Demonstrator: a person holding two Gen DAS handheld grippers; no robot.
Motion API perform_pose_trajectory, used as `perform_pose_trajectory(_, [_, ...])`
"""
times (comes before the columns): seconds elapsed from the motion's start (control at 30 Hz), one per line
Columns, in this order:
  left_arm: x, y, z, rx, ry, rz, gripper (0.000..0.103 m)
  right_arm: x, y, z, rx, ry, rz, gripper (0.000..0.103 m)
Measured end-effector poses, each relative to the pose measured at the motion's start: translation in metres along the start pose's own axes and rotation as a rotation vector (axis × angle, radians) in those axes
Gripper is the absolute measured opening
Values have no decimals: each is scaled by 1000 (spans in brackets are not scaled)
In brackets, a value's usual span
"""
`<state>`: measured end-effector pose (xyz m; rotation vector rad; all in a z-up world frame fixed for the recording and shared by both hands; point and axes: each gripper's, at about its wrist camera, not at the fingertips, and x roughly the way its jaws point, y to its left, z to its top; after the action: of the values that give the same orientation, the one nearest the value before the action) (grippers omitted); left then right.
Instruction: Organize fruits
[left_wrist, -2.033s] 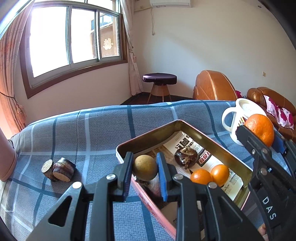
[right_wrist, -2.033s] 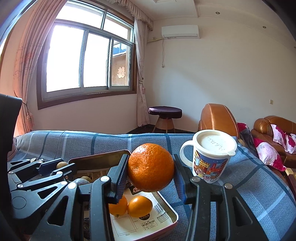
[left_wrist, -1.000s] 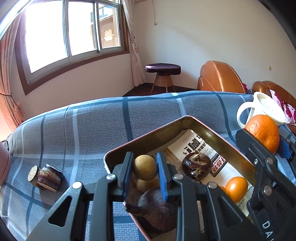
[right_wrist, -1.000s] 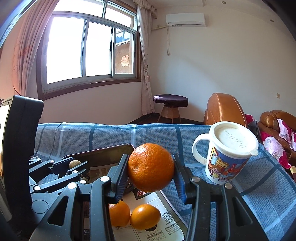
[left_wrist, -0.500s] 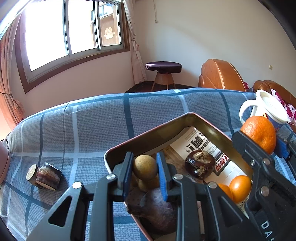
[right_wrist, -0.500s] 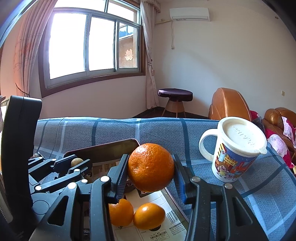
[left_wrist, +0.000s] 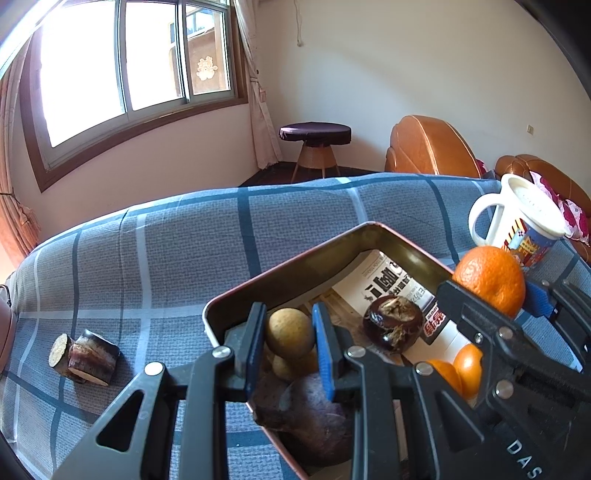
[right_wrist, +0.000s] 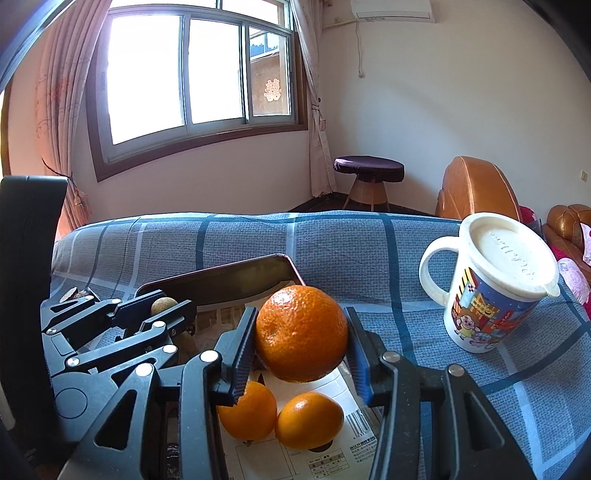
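While the left tool (left_wrist: 289, 341) pinches a small brown fruit (left_wrist: 290, 333) and the right tool (right_wrist: 301, 349) grips an orange (right_wrist: 301, 338), both hang over the tin (left_wrist: 295, 264). Several fruits lie inside already. Two cut pieces (left_wrist: 86, 356) wait on the blue cloth (left_wrist: 166, 258).

A large orange (right_wrist: 301, 338) was held above the metal tin (left_wrist: 295, 258), over two smaller oranges (right_wrist: 280, 415) at its near right. A tan round fruit (left_wrist: 290, 332) was held above the tin's left end; a dark fruit (left_wrist: 393, 326) lay mid-tin.
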<state>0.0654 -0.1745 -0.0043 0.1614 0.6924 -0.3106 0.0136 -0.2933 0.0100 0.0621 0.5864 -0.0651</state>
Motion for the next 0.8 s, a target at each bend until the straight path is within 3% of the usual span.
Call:
perform_pose_trajectory(0.5, [-9,1,1,46,-13,-1,29,8,-9,-4,40,51,132,49])
perform_pose_trajectory(0.57, [-12,3,2,42,-21,6,37,12,-12,-5,67,71,181,49])
perform_pose_trajectory(0.73, [-22,17,2,7,-53,11,70,12,-18,-9,122,81,270,50])
perform_pose_trajectory(0.8, [-28,21,1,1,-78,16,76,10,-20,-10,145,79,304,53])
